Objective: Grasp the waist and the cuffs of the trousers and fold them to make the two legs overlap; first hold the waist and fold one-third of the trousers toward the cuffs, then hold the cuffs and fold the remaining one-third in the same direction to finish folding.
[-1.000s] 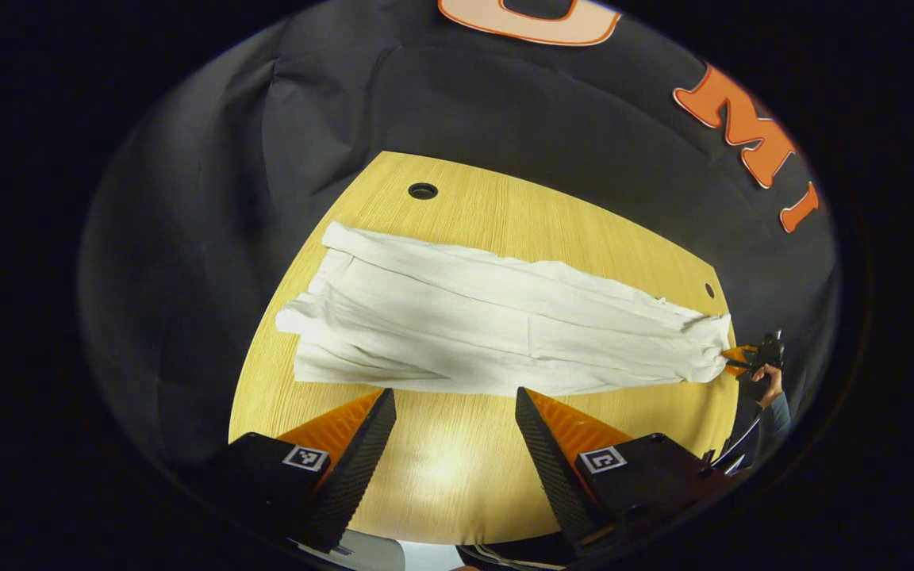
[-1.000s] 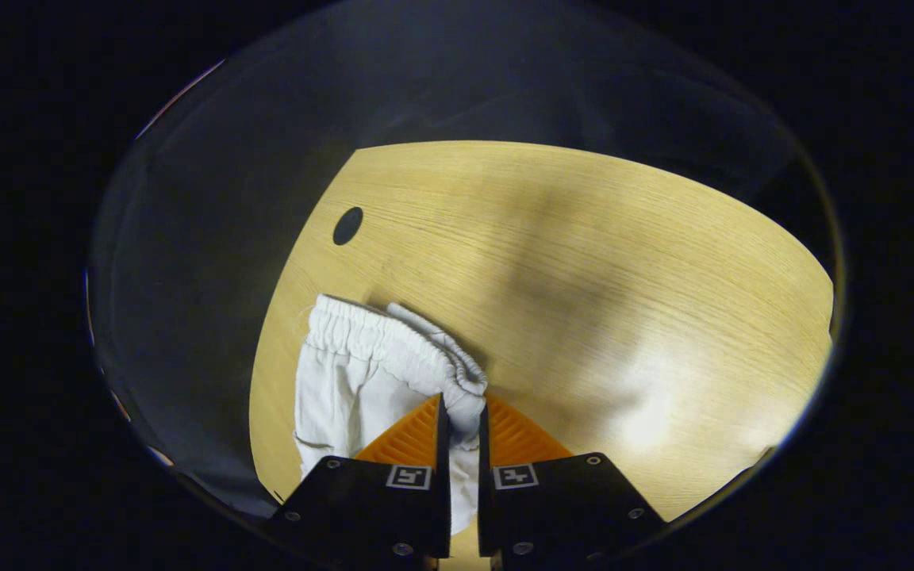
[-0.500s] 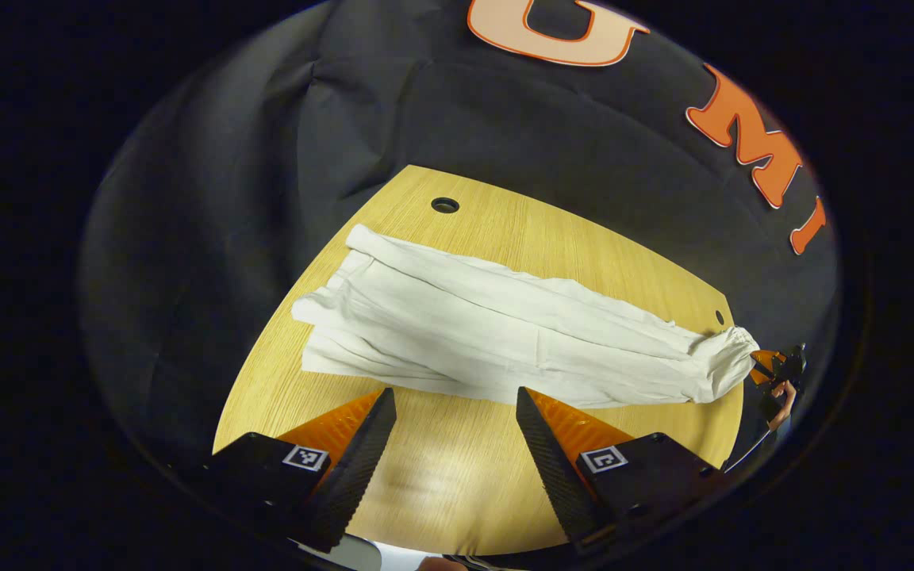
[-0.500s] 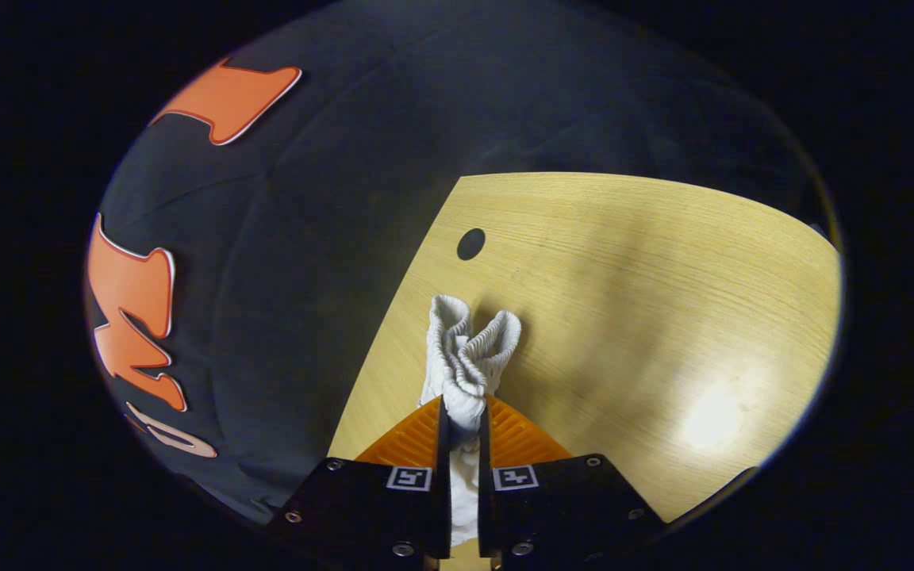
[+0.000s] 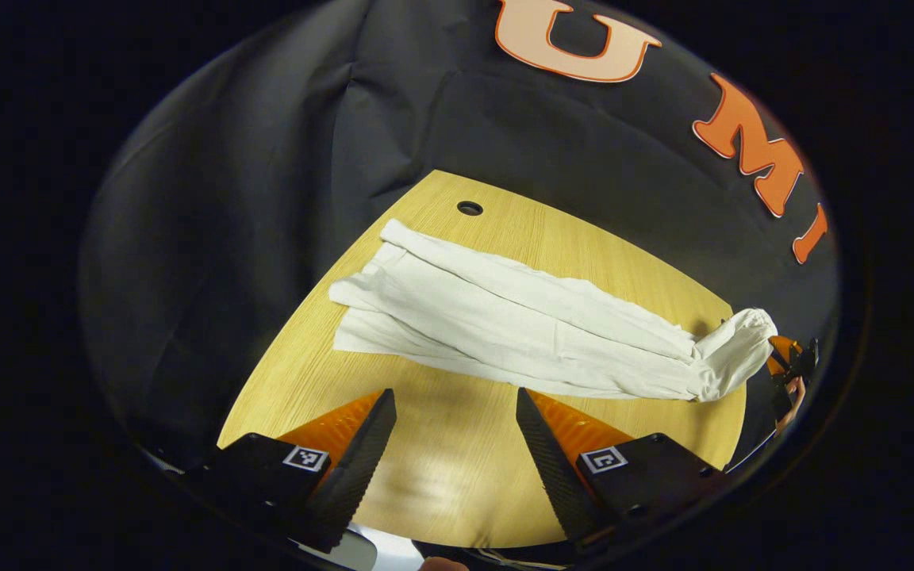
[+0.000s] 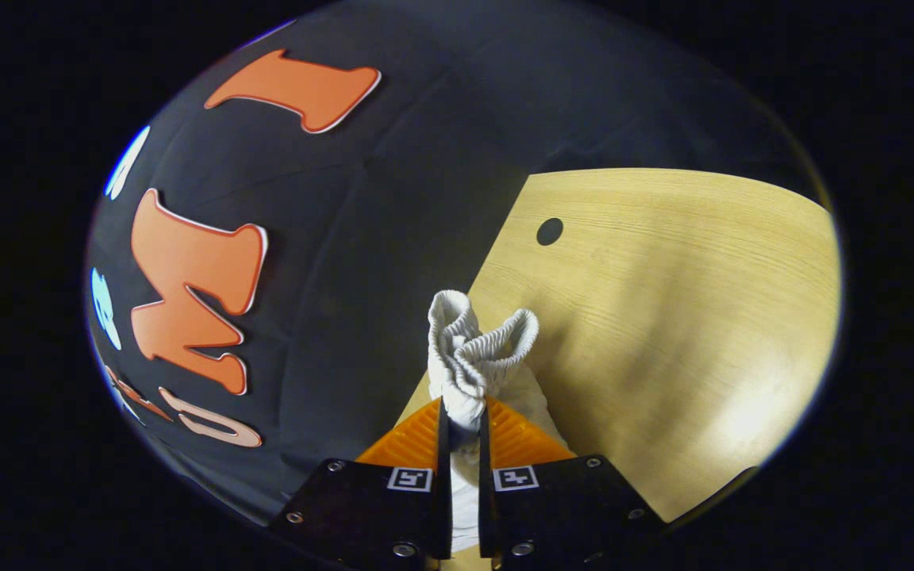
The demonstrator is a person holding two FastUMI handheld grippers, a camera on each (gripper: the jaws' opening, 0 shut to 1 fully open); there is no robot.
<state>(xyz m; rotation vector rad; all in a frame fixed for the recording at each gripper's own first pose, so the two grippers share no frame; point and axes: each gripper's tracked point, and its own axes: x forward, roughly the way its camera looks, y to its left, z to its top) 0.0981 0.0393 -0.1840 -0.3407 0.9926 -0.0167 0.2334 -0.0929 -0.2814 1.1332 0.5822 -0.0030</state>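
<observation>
Right tool (image 6: 461, 428) pinches the trousers' (image 5: 520, 325) ribbed elastic waist (image 6: 473, 357); left tool (image 5: 455, 420) gapes.

A light wooden table (image 5: 457, 476) with two round cable holes — one (image 5: 470, 208) near its 12 o'clock edge. White trousers (image 5: 505, 325) lie stretched across it from 10 o'clock toward 3 o'clock — the waist end (image 6: 477, 349) raised off the wood.

In the left gripper view I am seeing the trousers (image 5: 520, 325) lying across the desk (image 5: 457, 460) mid-frame, waist (image 5: 743, 341) lifting at right, my left claw (image 5: 455, 420) sitting below them.
</observation>
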